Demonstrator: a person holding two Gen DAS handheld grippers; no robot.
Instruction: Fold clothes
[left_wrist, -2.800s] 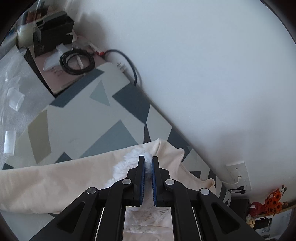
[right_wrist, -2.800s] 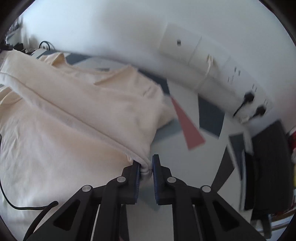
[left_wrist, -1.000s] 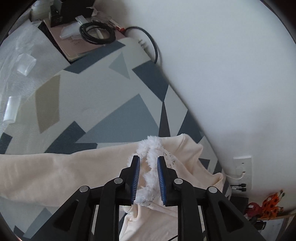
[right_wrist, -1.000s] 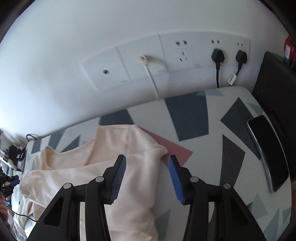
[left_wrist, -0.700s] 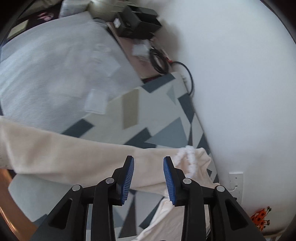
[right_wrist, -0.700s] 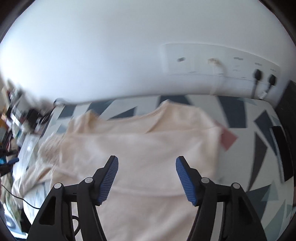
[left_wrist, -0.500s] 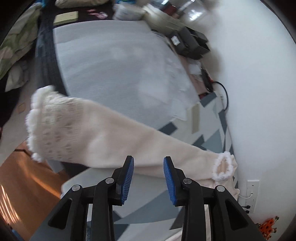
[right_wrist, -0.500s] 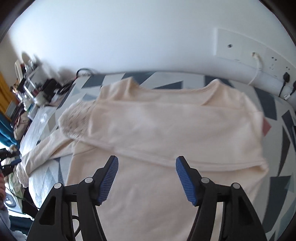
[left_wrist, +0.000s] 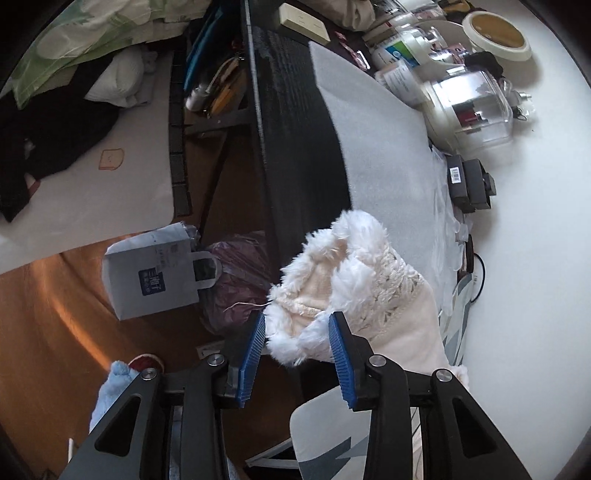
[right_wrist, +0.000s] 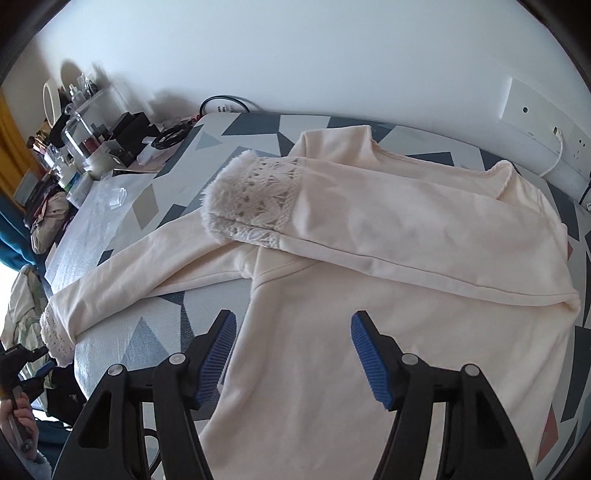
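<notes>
A cream sweater (right_wrist: 369, 332) lies flat on the patterned table. One sleeve with a furry lace cuff (right_wrist: 251, 199) is folded across its chest. The other sleeve (right_wrist: 140, 266) stretches left to the table's edge, where its furry cuff (right_wrist: 55, 336) hangs. In the left wrist view that cuff (left_wrist: 332, 291) sits between the fingers of my open left gripper (left_wrist: 297, 343); the pads do not press it. My right gripper (right_wrist: 291, 343) is open and empty above the sweater's body. The left gripper also shows in the right wrist view (right_wrist: 22, 365).
Bottles, a clear jar and black boxes (right_wrist: 92, 136) crowd the table's far left end beside a white foam sheet (left_wrist: 388, 155). Wall sockets (right_wrist: 546, 122) line the back wall. Past the table edge are a paper bag (left_wrist: 155, 273) and bedding on the floor.
Both grippers let go of the sweater and opened. The right one rose back over the sweater. The left one swung out to the far sleeve's cuff at the table edge.
</notes>
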